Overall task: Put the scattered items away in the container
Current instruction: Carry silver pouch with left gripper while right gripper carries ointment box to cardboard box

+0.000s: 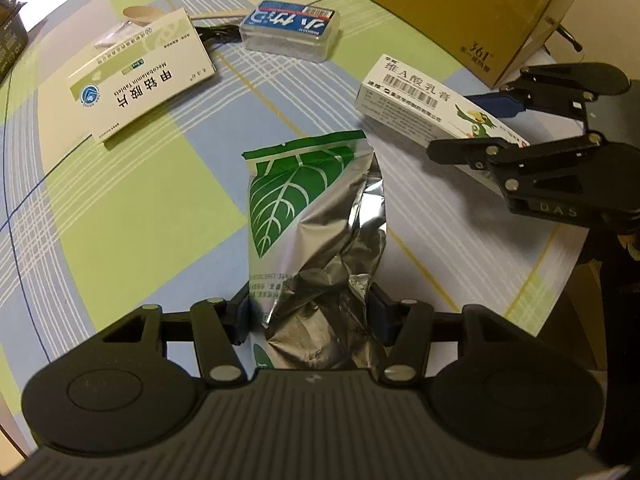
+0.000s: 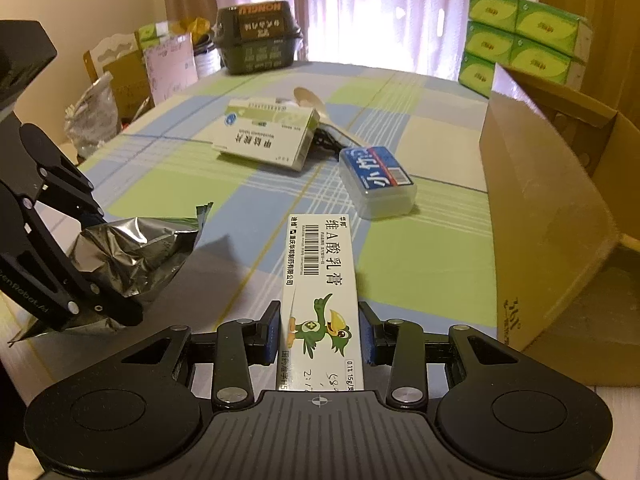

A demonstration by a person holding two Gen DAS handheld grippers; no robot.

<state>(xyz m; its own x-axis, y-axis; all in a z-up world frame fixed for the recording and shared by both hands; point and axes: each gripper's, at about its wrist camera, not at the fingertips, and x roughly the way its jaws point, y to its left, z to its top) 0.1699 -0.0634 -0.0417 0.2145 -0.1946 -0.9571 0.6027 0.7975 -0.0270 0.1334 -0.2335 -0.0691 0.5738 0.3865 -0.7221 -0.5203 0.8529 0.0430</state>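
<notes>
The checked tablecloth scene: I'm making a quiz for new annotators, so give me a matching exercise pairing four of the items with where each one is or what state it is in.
Column one:
1. foil pouch
2. ointment box
3. clear plastic case
4. cardboard box

Column two:
A. lying free on the cloth, not held
B. crumpled, between the jaws of the left gripper
C. open, standing at the right edge of the table
D. long and narrow, between the jaws of the right gripper

Pairs: 1-B, 2-D, 3-A, 4-C
</notes>
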